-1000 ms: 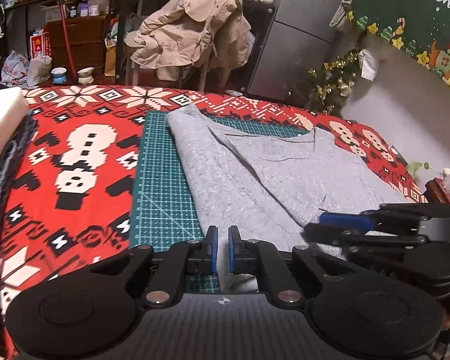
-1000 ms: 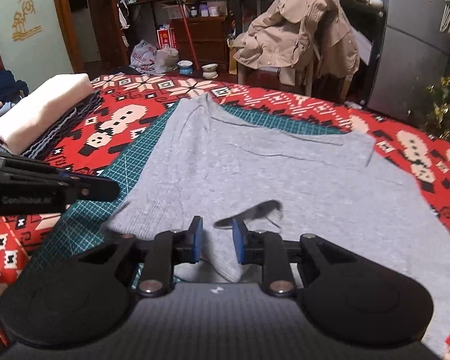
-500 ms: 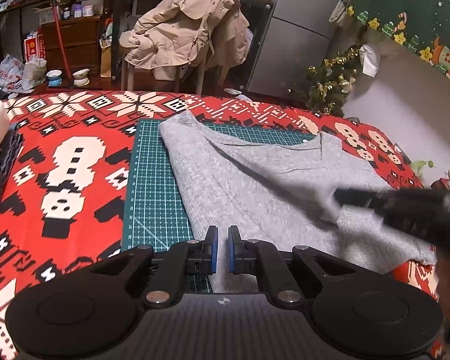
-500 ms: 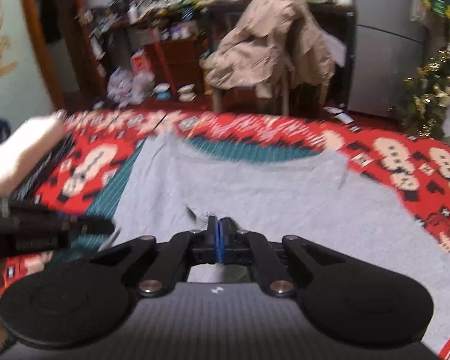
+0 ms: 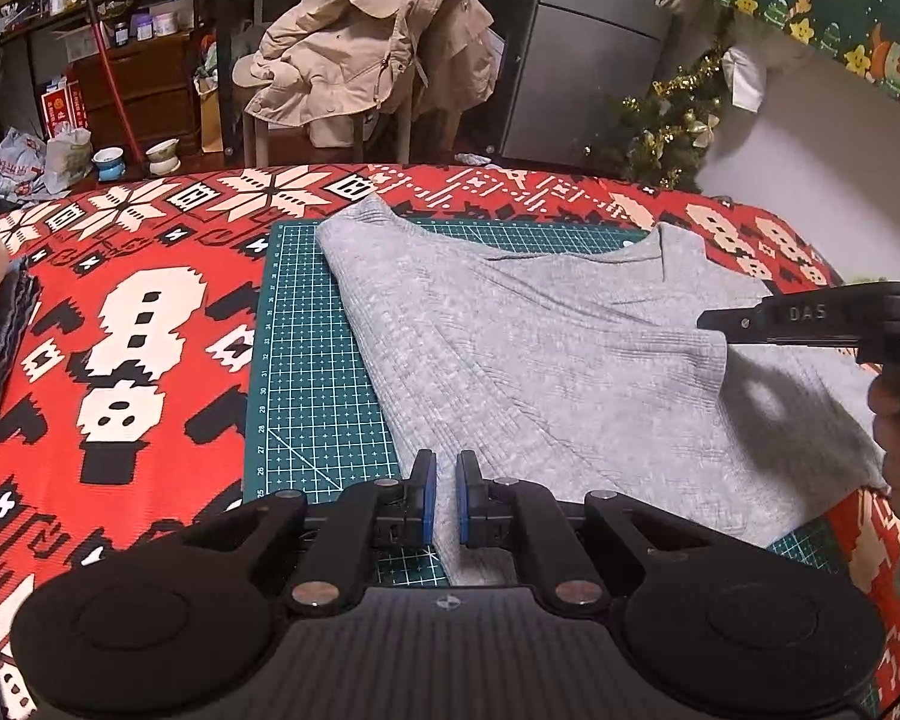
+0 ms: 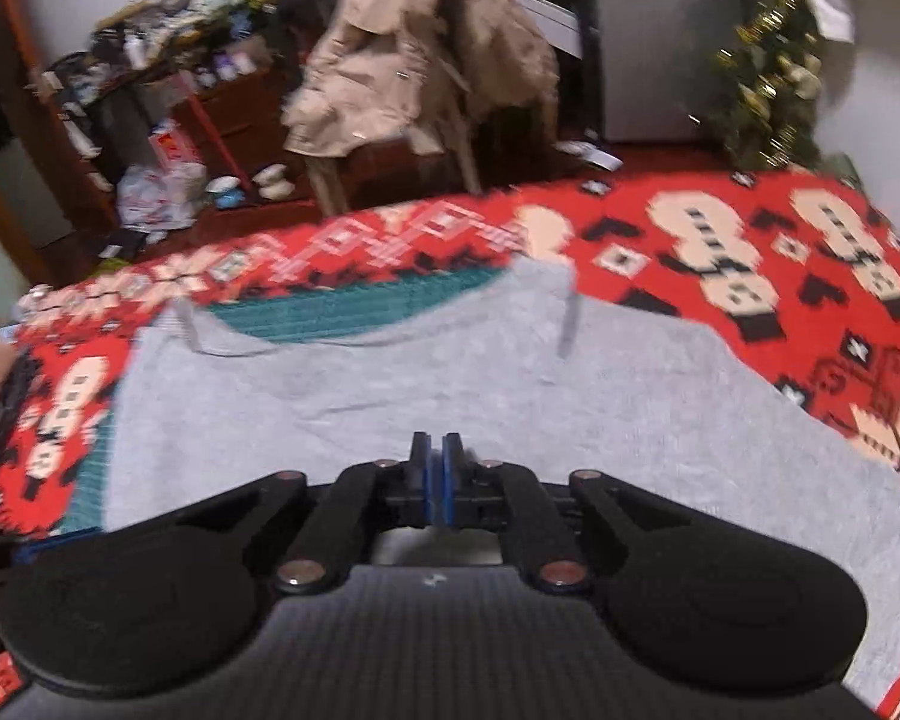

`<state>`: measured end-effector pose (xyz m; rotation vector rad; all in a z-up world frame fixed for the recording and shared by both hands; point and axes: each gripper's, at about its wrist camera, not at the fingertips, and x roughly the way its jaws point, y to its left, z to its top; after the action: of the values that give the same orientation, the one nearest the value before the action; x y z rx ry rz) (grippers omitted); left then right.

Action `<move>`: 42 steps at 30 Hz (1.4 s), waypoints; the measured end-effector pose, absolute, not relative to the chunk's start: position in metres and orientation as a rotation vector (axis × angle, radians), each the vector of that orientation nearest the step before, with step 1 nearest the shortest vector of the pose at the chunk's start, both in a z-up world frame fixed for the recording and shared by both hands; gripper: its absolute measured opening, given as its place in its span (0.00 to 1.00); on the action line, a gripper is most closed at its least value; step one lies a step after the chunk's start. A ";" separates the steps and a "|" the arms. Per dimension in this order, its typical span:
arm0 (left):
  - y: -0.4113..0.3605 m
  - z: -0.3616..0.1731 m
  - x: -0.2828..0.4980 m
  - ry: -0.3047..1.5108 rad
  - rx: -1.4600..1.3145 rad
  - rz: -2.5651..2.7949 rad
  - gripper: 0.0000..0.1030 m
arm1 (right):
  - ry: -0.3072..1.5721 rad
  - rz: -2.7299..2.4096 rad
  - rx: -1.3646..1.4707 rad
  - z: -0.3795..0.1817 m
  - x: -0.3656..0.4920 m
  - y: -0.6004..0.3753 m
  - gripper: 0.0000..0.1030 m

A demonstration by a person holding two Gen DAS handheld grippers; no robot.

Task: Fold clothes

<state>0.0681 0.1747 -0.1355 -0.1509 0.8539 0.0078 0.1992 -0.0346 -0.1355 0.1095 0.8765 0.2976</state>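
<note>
My left gripper point(image 5: 444, 495) hung low over the near edge of the grey shirt point(image 5: 558, 360), its blue pads point(image 5: 427, 498) drawn close with only a narrow slot left between them; a strip of the shirt's near left edge ran through that slot, and I judged the pads were pinching it. The shirt lay spread ahead of those fingers on a green cutting mat point(image 5: 306, 360), which showed bare to their left, and the mat sat on a red patterned blanket point(image 5: 120, 330) that stretched further left. Ahead and to the right of the left fingers my right gripper point(image 5: 711, 319) reached in from the side, its tip at a folded edge of the shirt. In the right wrist view, which was blurred, the right gripper point(image 6: 435, 480) had its pads point(image 6: 449, 483) almost pressed together after closing and easing slightly apart; I could not tell whether any cloth was caught there. The shirt point(image 6: 450, 384) filled the space ahead of them, the blanket point(image 6: 750, 276) beyond to the right.
</note>
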 end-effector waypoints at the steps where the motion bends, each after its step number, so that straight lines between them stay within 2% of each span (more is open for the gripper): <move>1: 0.175 -0.135 0.068 0.855 -0.151 0.007 0.07 | 0.876 0.286 0.125 -0.138 0.201 -0.039 0.09; 6: 0.176 -0.134 0.068 0.857 -0.156 0.005 0.07 | 0.847 0.335 0.172 -0.131 0.196 -0.054 0.11; 10: 0.175 -0.134 0.067 0.859 -0.154 0.003 0.07 | 0.821 0.406 0.104 -0.125 0.190 -0.043 0.14; 13: 0.173 -0.133 0.066 0.861 -0.154 0.002 0.07 | 0.807 0.456 0.013 -0.126 0.188 -0.027 0.27; 19: 0.173 -0.134 0.065 0.864 -0.152 -0.003 0.07 | 0.802 0.502 -0.185 -0.137 0.183 0.002 0.25; 22: 0.173 -0.135 0.065 0.863 -0.146 -0.003 0.07 | 0.781 0.485 -0.201 -0.137 0.182 0.003 0.04; 23: 0.172 -0.135 0.065 0.863 -0.141 -0.003 0.07 | 0.778 0.474 -0.195 -0.136 0.183 0.002 0.02; 36: 0.171 -0.134 0.061 0.858 -0.107 -0.004 0.08 | 0.787 0.389 -0.160 -0.139 0.197 -0.007 0.03; 38: 0.170 -0.133 0.060 0.856 -0.108 -0.009 0.08 | 0.766 0.397 -0.165 -0.135 0.193 -0.007 0.10; 42: 0.169 -0.132 0.058 0.857 -0.106 -0.010 0.08 | 0.777 0.403 -0.188 -0.140 0.192 -0.005 0.12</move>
<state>0.0580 0.1688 -0.1315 -0.1057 0.8573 -0.0095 0.1917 -0.0046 -0.1400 -0.1876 0.7771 0.4029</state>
